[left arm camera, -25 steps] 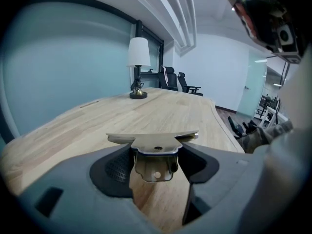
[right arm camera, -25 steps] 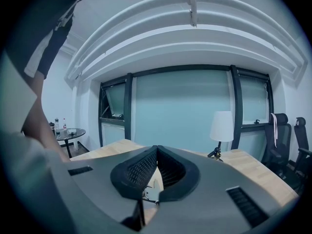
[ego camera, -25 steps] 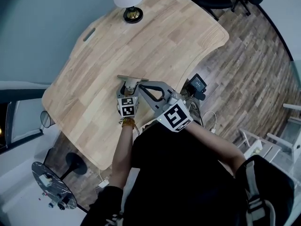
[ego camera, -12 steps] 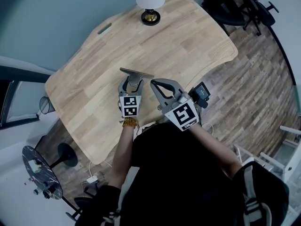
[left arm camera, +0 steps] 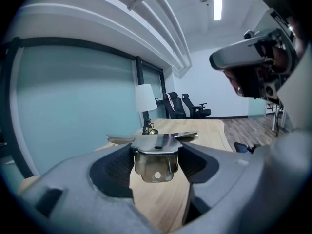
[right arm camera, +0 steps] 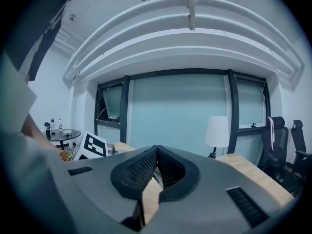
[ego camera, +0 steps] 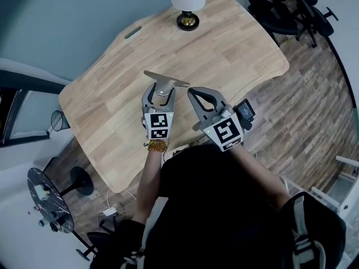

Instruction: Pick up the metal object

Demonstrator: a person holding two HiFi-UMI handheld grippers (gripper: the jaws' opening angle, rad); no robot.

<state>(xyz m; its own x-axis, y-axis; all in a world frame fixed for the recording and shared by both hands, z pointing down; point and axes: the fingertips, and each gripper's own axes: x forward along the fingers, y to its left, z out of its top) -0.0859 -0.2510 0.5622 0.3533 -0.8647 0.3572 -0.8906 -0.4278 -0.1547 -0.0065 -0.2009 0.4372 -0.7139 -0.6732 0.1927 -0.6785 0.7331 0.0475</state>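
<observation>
The metal object [ego camera: 165, 83] is a flat steel bracket with a folded tab, held up above the wooden table [ego camera: 106, 100]. My left gripper [ego camera: 159, 92] is shut on its tab, and in the left gripper view the metal object [left arm camera: 156, 157] sits clamped between the two dark pads [left arm camera: 116, 168] with its flat plate across the top. My right gripper [ego camera: 195, 91] hangs just to the right of it, shut, with its fingertips pressed together and nothing between them. In its own view the right gripper [right arm camera: 156, 152] shows touching pads.
A table lamp [ego camera: 188, 4] with a white shade stands at the table's far edge. Black office chairs [ego camera: 286, 4] stand at the back right on the wood floor. A small black device [ego camera: 244, 110] sits by the table's right edge. A round side table [ego camera: 49, 200] is at lower left.
Both grippers rose from the tabletop; the left one lifted the metal object clear of the table. The head view shifted, so the lamp now appears farther right.
</observation>
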